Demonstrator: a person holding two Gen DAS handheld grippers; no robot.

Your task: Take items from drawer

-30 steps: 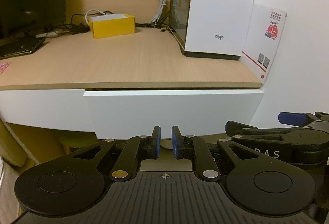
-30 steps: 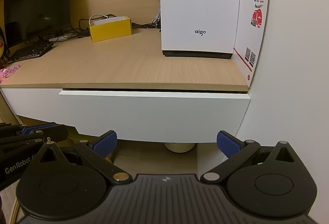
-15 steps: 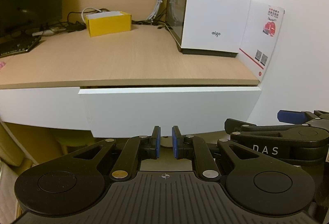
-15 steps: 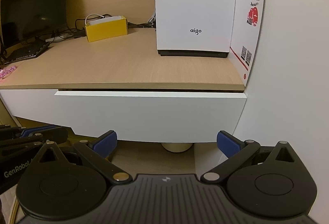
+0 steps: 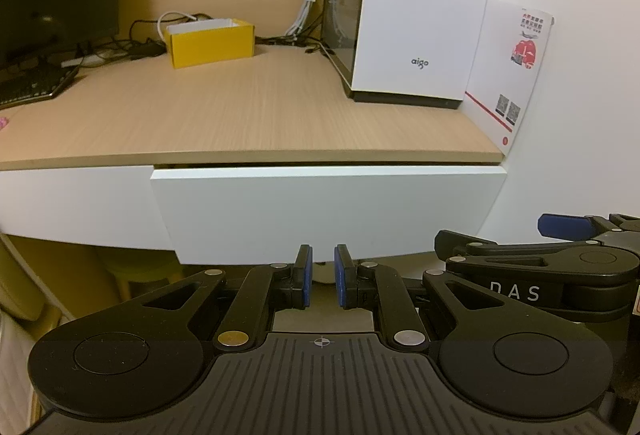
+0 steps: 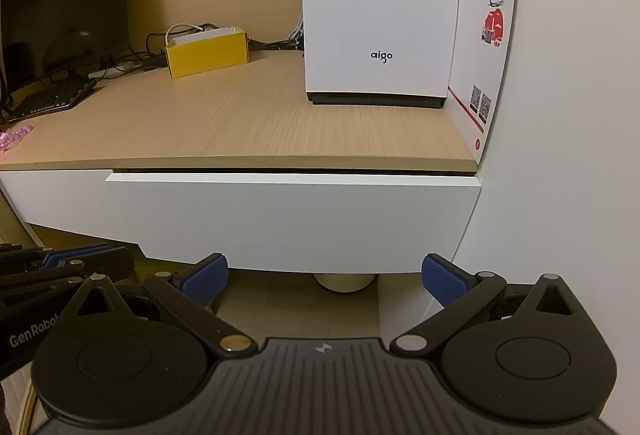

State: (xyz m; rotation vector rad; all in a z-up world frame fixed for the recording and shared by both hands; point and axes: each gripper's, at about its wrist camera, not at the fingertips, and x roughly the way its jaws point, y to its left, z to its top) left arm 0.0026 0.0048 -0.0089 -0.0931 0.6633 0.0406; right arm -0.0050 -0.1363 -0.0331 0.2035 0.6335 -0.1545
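Wood-grain desk top (image 5: 248,107) carries a yellow box (image 5: 210,43) and a white tower case (image 5: 424,7) against the wall. Beneath the top sits the white drawer (image 6: 292,219), its front standing slightly proud but not open enough to show contents. I judge the task is at its first step: opening. I hold the left gripper (image 5: 321,275) with jaws nearly together, gripping nothing, just below the drawer's bottom edge. I hold the right gripper (image 6: 322,281) with jaws spread wide, also empty, low before the front. Next move, as I judge: hook the lower edge and pull outward.
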